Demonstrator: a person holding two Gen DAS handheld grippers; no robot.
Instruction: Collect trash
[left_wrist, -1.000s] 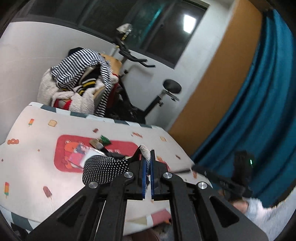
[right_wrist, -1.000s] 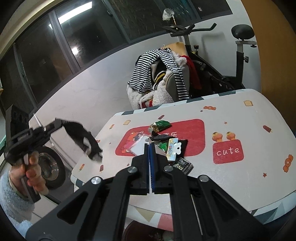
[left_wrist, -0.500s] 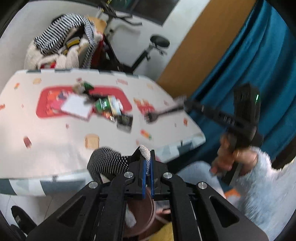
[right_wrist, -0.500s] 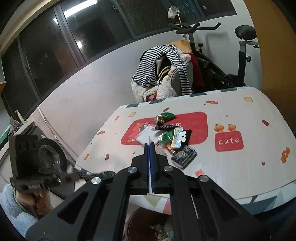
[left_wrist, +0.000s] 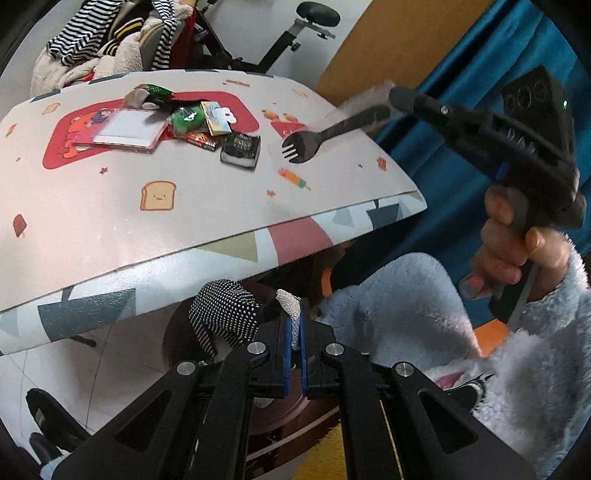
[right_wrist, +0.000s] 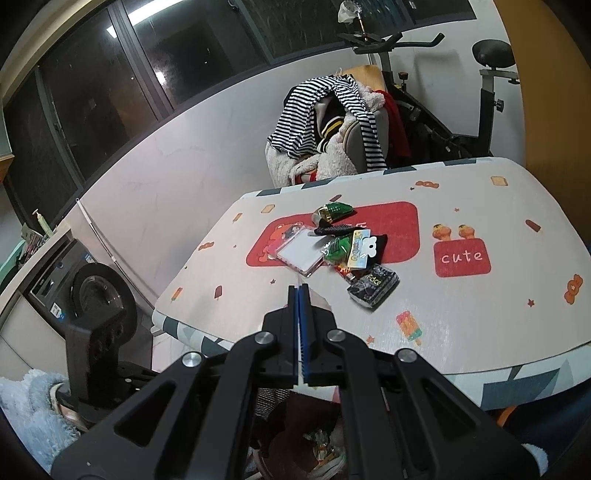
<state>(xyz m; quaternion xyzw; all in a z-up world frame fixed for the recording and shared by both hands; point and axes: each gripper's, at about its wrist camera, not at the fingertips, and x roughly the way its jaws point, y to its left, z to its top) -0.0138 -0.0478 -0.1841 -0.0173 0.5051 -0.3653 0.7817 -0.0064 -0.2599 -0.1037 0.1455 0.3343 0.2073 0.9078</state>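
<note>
Tablecloth (left_wrist: 110, 229): smooth printed vinyl with a soft sheen. Dotted sock (left_wrist: 225, 314), below the tablecloth's edge: knitted cloth, matt. Spork (left_wrist: 317, 136), above the tablecloth: matt black plastic. Snack wrappers (right_wrist: 347, 254) on the tablecloth: glossy foil and film. Sleeve (left_wrist: 535, 369): fluffy pale-blue fleece.

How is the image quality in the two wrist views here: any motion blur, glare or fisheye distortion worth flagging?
Left wrist view: the black fork and the wrappers are smeared by motion blur, the table edge bows strongly, and the corners are dark. Right wrist view: sharper, with the wrappers crisp; ceiling lights glare in the dark window, and the wall bends toward the rim.
</note>
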